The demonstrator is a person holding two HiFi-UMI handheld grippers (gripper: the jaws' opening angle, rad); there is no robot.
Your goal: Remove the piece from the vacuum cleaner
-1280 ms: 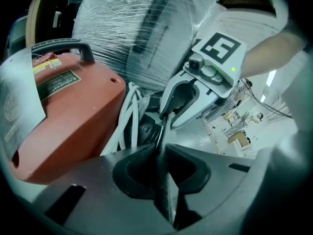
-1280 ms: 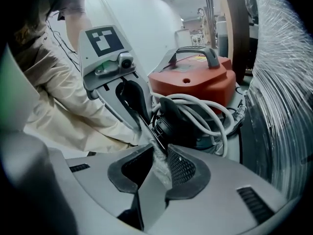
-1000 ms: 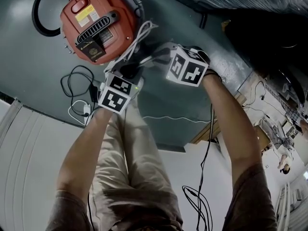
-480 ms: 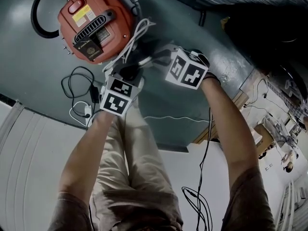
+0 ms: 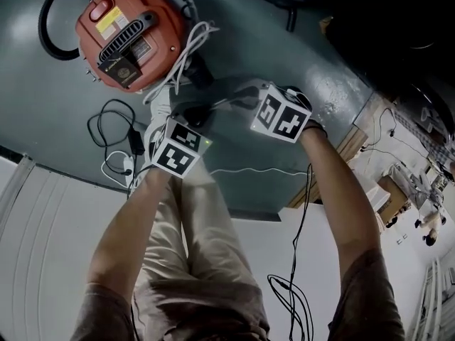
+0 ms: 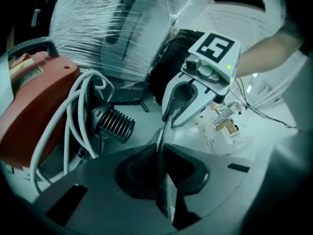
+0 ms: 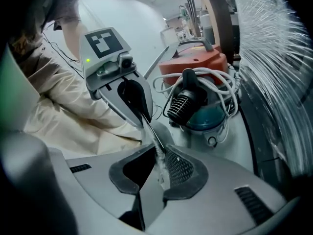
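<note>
Left gripper [image 6: 160,155] and right gripper [image 7: 159,154] meet almost tip to tip. Each is clamped on one end of a thin flat piece [image 6: 163,135], seen edge-on, which spans the short gap between them. The red vacuum cleaner [image 5: 128,34] stands on the floor [image 5: 270,48] ahead of both grippers, apart from the piece: left of the left gripper's jaws, right of the right gripper's. A white cord [image 5: 186,48] loops along its side, next to a black ribbed fitting [image 6: 113,123].
</note>
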